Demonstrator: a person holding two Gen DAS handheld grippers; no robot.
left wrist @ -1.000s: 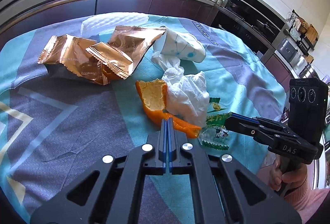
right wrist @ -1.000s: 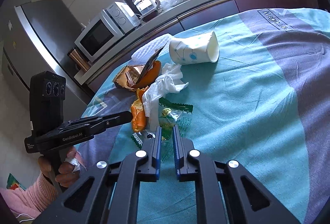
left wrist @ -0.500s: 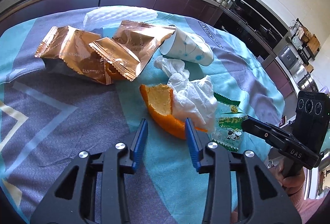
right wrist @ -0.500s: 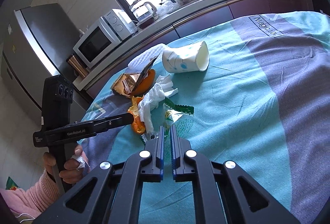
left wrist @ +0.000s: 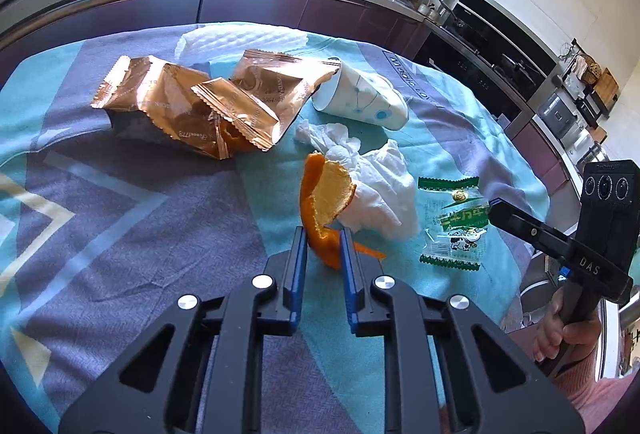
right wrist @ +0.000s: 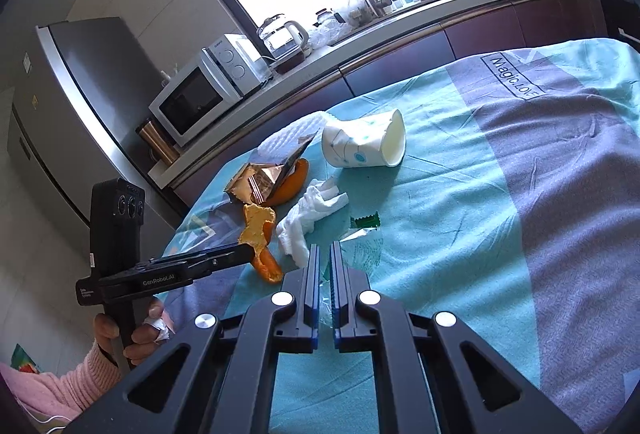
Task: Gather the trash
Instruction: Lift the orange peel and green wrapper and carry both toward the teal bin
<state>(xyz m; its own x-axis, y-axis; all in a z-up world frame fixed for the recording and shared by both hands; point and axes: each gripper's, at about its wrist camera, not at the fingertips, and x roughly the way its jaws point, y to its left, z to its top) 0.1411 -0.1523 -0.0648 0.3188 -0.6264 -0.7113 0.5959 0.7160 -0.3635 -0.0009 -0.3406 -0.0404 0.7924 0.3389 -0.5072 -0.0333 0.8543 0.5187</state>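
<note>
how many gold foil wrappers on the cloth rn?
3: left gold wrapper, middle gold wrapper overlapping it in front, right gold wrapper touching the paper cup. More may hide beneath.

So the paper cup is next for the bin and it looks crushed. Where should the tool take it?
Grip the paper cup at its open rim, one finger inside and one outside. It lies on its side, mouth toward the clear right part of the cloth, so come from there; the wrappers crowd its other end.

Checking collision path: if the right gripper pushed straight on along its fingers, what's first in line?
Probably the clear green-printed wrapper already pinched in the right gripper; beyond it the crumpled tissue, though depth is unclear.
</note>
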